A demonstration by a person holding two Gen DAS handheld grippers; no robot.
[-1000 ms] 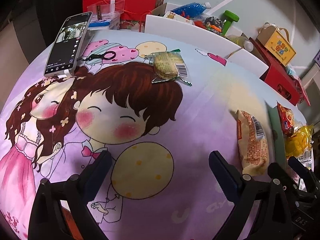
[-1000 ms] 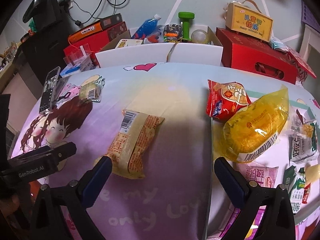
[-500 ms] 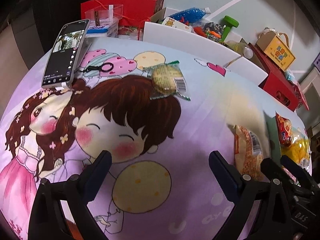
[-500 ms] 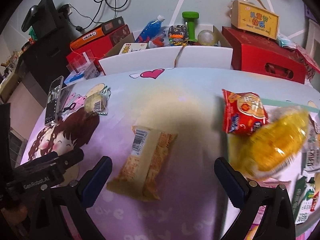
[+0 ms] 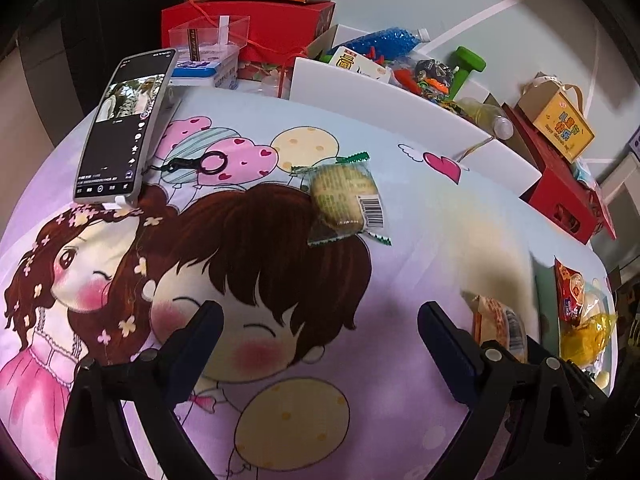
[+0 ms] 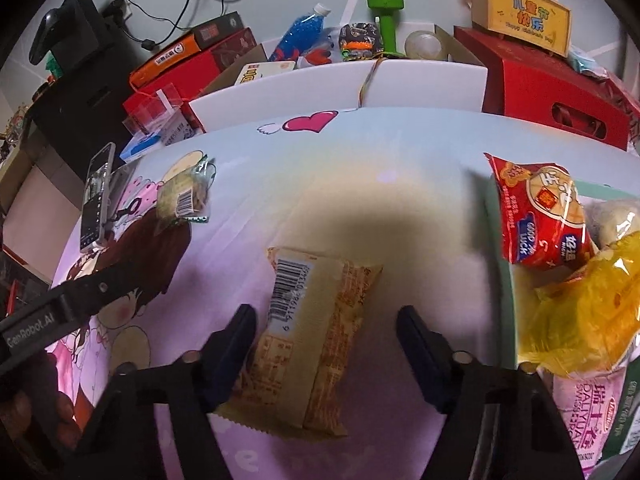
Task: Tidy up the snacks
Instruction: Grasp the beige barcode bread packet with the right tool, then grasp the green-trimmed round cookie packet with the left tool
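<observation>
The right gripper [image 6: 324,340] has its dark blue-padded fingers [image 6: 236,340] spread wide, one on each side of the pale yellow and orange rectangular plastic snack packet [image 6: 312,340], which lies flat with its barcode face up on the purple cartoon-printed cloth [image 6: 360,208]. Whether the pads touch the packet's edges I cannot tell; they are not closed on it. To the right of this packet lie a red crinkled foil snack bag [image 6: 540,216] and, just beside it and nearer the camera, a clear yellow plastic bag of snacks [image 6: 592,312], with a pink and white printed packet [image 6: 584,412] below that. To the far left of the packet a small clear-wrapped round biscuit with green crimped ends [image 6: 184,196] sits on the cloth, and beyond that a smartphone in a grey case [image 6: 96,200] lies at the cloth's edge. Behind the packet, past the cloth's far edge, stand a white open cardboard box [image 6: 340,88] and a red gift box [image 6: 552,96].

The left gripper [image 5: 320,336] also has its fingers [image 5: 200,336] wide apart, holding nothing, above the printed brown-haired cartoon face. The same packet [image 5: 496,320] shows just to the right of its right finger, and the wrapped biscuit [image 5: 344,200] lies well ahead of the fingers.
</observation>
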